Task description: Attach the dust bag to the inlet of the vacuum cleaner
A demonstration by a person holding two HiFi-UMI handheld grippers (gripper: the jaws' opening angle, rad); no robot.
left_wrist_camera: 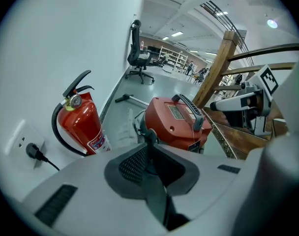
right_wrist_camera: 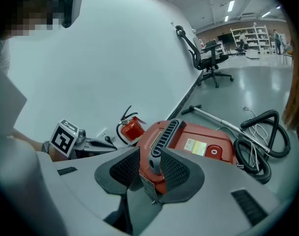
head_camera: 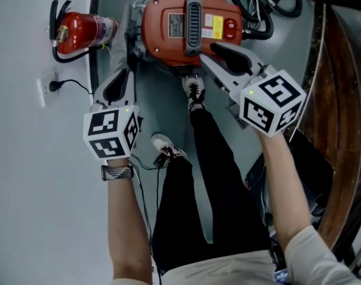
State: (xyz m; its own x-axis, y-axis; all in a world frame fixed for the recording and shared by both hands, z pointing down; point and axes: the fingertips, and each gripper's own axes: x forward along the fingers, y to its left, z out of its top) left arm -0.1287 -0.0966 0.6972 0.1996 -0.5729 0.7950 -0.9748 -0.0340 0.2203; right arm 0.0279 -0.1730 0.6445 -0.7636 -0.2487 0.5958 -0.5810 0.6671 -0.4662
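Right gripper view: right tongs [right_wrist_camera: 150, 155] spread wide, empty; left tongs [left_wrist_camera: 149, 134] pressed together, empty too. Beyond both, red canister vacuum cleaner [right_wrist_camera: 198, 144] on grey floor [right_wrist_camera: 267, 87] beside red fire extinguisher [left_wrist_camera: 83, 124]. No dust bag clearly visible. Probably approach stage; next calls for locating bag and inlet, then reaching down.

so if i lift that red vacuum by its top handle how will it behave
Probably heavy: the vacuum cleaner is a bulky, hard-shelled body. Its handle runs along the middle of the top, so it should hang fairly level and not tip. The hose coiled beside it looks floppy and, if attached, may drag.
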